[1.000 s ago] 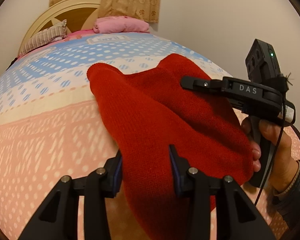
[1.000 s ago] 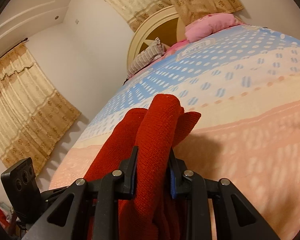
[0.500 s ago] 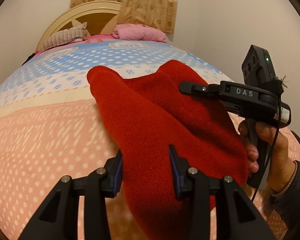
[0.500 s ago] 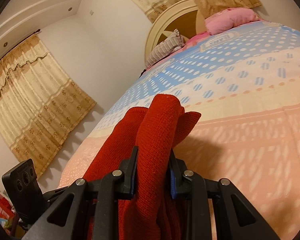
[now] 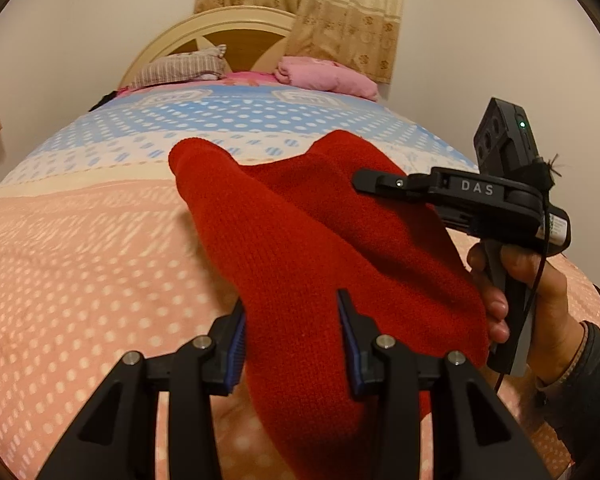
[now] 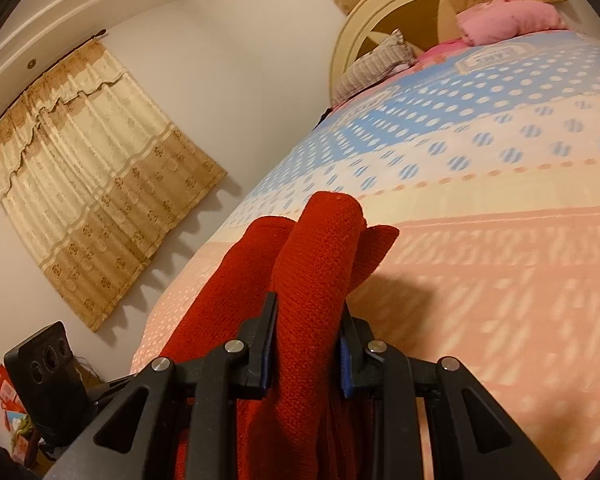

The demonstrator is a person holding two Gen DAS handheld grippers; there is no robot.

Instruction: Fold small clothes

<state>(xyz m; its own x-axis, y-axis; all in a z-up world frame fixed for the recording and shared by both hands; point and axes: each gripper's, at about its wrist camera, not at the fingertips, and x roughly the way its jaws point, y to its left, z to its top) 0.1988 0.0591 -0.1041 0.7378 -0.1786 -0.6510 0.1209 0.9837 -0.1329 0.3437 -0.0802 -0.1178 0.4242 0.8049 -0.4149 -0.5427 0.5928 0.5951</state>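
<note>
"DAS" is printed in pale letters on the right gripper (image 5: 452, 190), which a hand (image 5: 540, 304) holds. Since a second ago the headboard (image 5: 220, 36) and pillows have slid rightward in both views. Both the left gripper (image 5: 292, 344) and the right pinch bunched folds of the red knitted garment (image 5: 300, 248), held above the near, pink part of the bedspread (image 5: 80, 264).

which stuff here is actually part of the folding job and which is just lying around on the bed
In the job:
- red knit garment
- left tongs, shut on it
- right tongs, shut on it

Just lying about:
- striped pillow
- pink bundle
- curtains
- headboard
</note>
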